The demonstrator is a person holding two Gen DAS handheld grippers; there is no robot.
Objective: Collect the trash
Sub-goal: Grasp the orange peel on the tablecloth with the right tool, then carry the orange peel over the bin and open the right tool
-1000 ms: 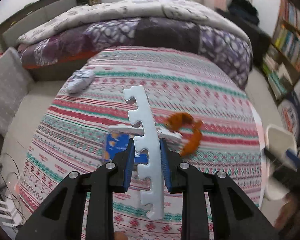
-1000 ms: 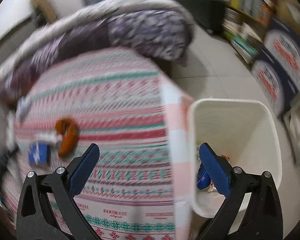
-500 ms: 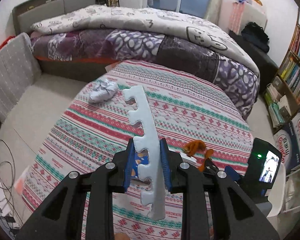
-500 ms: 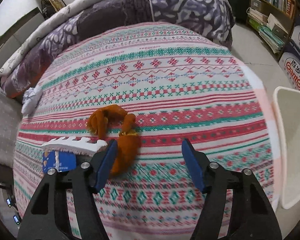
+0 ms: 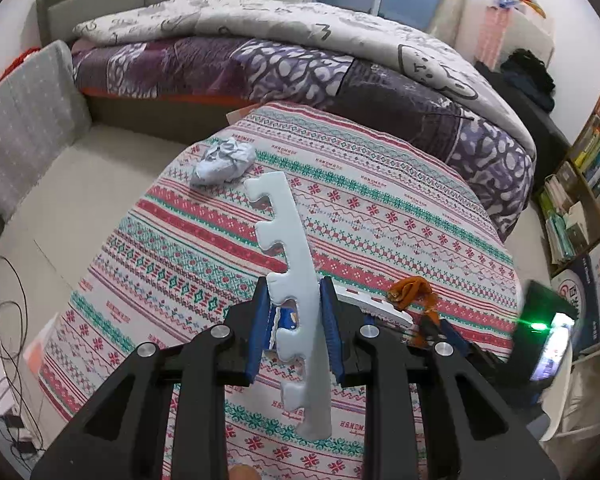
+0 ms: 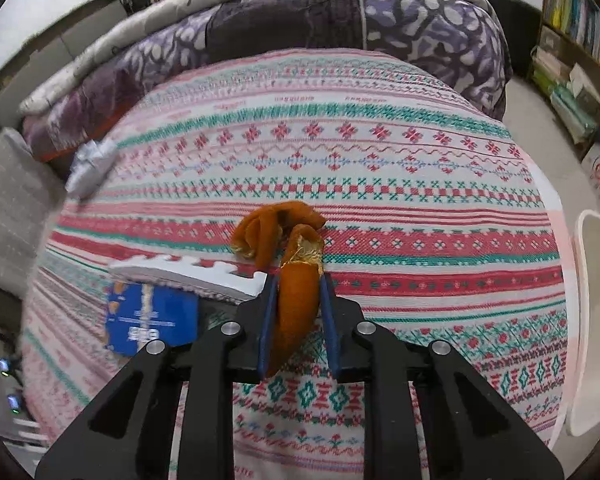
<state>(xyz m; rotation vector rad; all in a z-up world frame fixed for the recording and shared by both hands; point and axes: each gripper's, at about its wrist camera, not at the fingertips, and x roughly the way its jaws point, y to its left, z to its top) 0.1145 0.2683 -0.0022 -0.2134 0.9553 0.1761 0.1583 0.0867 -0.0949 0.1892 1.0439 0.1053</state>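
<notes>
Right wrist view: the right gripper has just closed its jaws on the near end of the orange peel, whose long axis runs toward 12 o'clock on the patterned cloth. The white bin waits at 3 o'clock, nearer this hand, while the left gripper is clamped on a white foam strip.

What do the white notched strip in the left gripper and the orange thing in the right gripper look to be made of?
White notched strip: probably soft foam, like a puzzle-mat edge; matte, thick, with rounded cut-outs. Orange piece: looks like dried fruit peel, possibly cloth; dull, curled, with a pale fibrous inner face.
</notes>
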